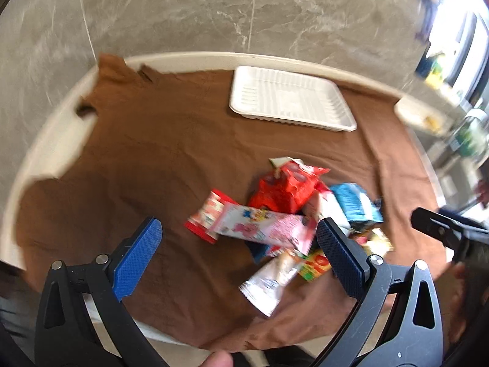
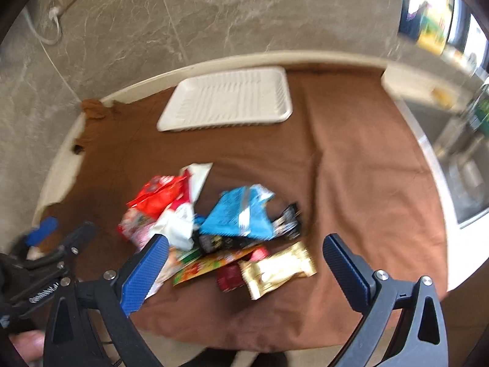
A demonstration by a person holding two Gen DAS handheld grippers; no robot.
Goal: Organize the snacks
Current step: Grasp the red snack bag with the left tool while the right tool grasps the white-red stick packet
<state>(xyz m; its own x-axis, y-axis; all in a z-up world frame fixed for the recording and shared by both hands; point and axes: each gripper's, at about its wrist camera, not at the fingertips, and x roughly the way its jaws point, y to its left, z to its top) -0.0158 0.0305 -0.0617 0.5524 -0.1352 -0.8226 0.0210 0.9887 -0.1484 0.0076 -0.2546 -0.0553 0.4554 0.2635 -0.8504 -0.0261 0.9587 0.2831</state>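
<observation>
Evidently nothing is sorted yet: the snacks [image 2: 214, 232] lie heaped on the brown cloth [image 2: 351, 159], well short of the bare white tray [image 2: 226, 101] at the table's far edge. The left gripper [image 1: 238, 244] and right gripper [image 2: 244, 257] both gape, holding nothing. Next, one must close on a single packet, probably the gold wrapper [image 2: 278, 270].
</observation>
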